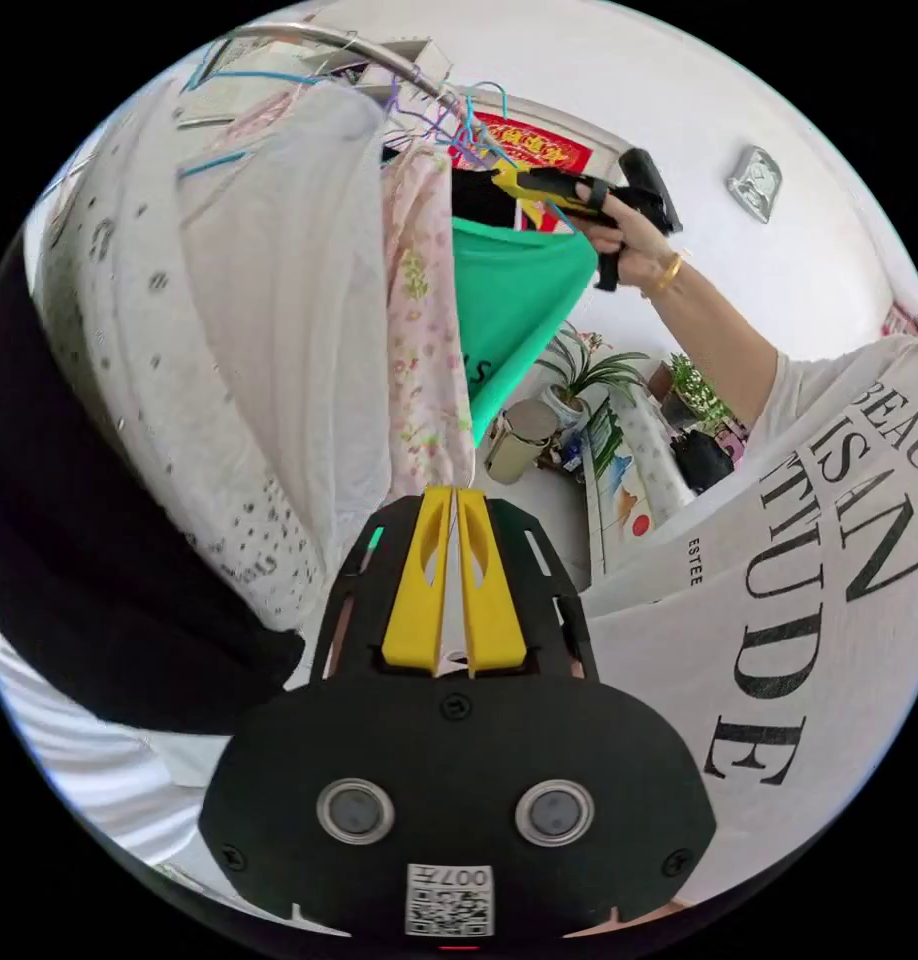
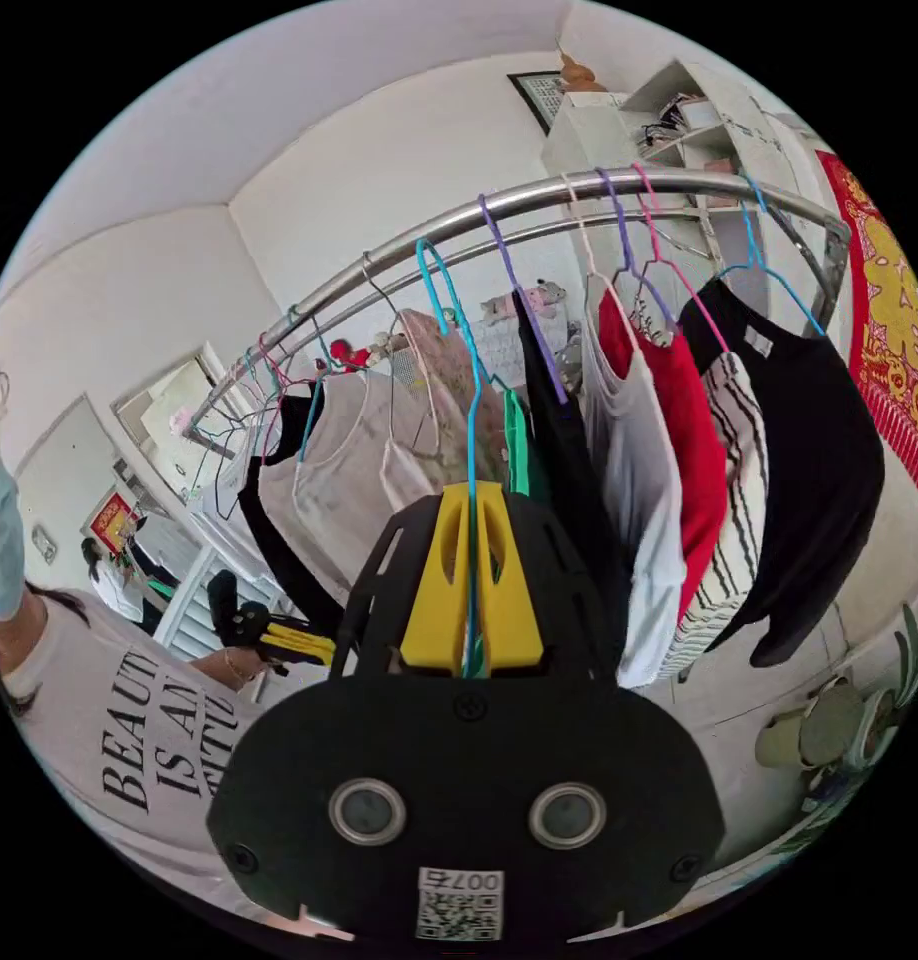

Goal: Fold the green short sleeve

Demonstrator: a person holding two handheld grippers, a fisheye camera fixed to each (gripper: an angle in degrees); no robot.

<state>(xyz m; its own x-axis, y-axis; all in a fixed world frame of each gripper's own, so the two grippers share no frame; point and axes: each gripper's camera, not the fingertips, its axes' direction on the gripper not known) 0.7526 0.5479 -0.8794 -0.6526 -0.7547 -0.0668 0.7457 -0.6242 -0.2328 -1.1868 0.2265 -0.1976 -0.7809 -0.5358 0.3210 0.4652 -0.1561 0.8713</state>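
The right tongs (image 2: 470, 580) are clamped on a thin blue wire hanger (image 2: 457, 330) carrying the smooth green short sleeve (image 1: 514, 300), hung on a steel rail (image 2: 539, 200) at twelve o'clock. The left tongs (image 1: 455, 580) are together, holding nothing

A curved metal rail (image 2: 539, 200) carries hangers with clothes: a black top (image 2: 819, 470) at the right end, then striped, red, white and black garments, the green short sleeve (image 2: 517, 445), and pale garments farther left.

Printed in black capitals on white cotton T-shirt (image 2: 129, 730) of the person: "BEAU", "IS AN", "TITU"; partly cut off.
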